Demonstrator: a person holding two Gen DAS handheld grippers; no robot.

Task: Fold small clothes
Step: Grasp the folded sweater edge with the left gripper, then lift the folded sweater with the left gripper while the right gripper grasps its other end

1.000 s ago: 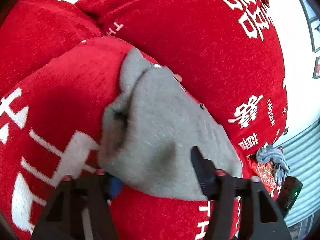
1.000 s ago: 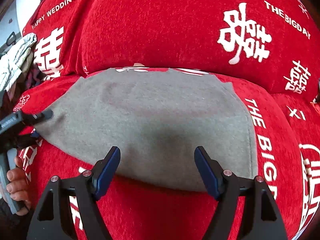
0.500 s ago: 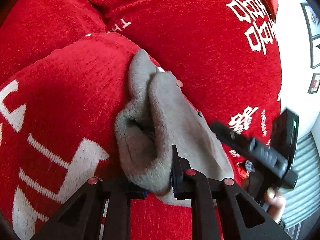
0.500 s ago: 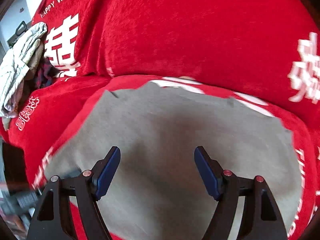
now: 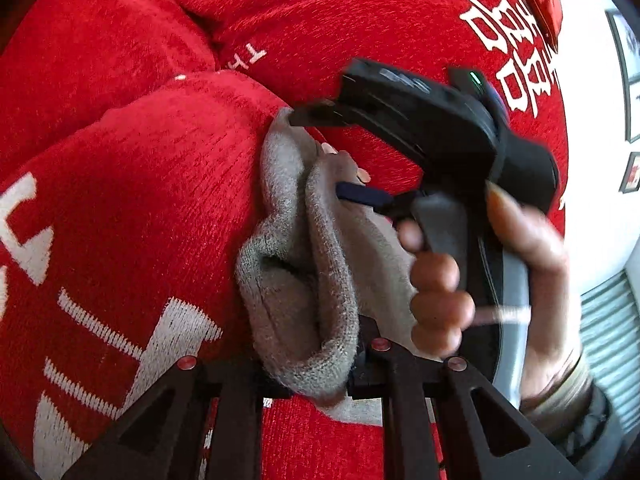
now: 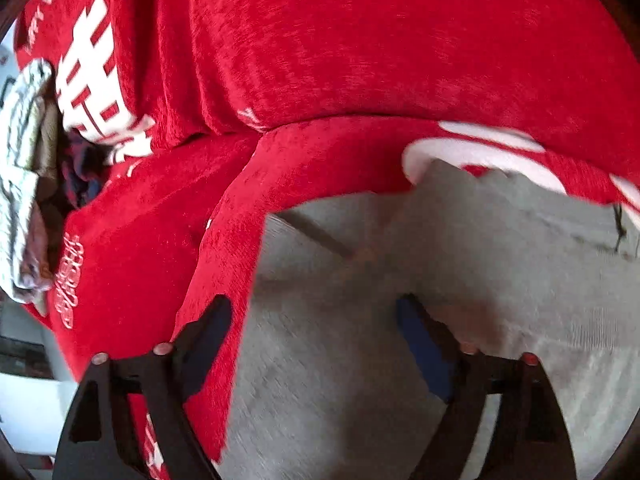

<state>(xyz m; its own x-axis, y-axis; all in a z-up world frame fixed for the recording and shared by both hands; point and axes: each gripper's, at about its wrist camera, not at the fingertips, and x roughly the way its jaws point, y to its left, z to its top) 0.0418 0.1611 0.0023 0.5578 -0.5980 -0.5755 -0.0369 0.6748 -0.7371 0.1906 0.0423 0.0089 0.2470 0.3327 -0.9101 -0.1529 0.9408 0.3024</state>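
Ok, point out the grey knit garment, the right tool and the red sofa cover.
grey knit garment [image 5: 304, 280]: left wrist view, bunched fold.
right tool [image 5: 316, 156]: left wrist view, between fingertips.
red sofa cover [image 6: 360, 40]: right wrist view, backrest.

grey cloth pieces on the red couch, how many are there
1. The grey cloth lies on the red couch, one end bunched in the shut left tool; the open right tool hovers over its flat part. More could be hidden beneath it.

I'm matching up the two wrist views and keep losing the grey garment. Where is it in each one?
Left wrist: grey garment at centre, bunched, pinched low in the left gripper.
Right wrist: spread across the lower right, under the open right gripper.
Shared landmark: the red sofa cover with white characters, beneath the garment.
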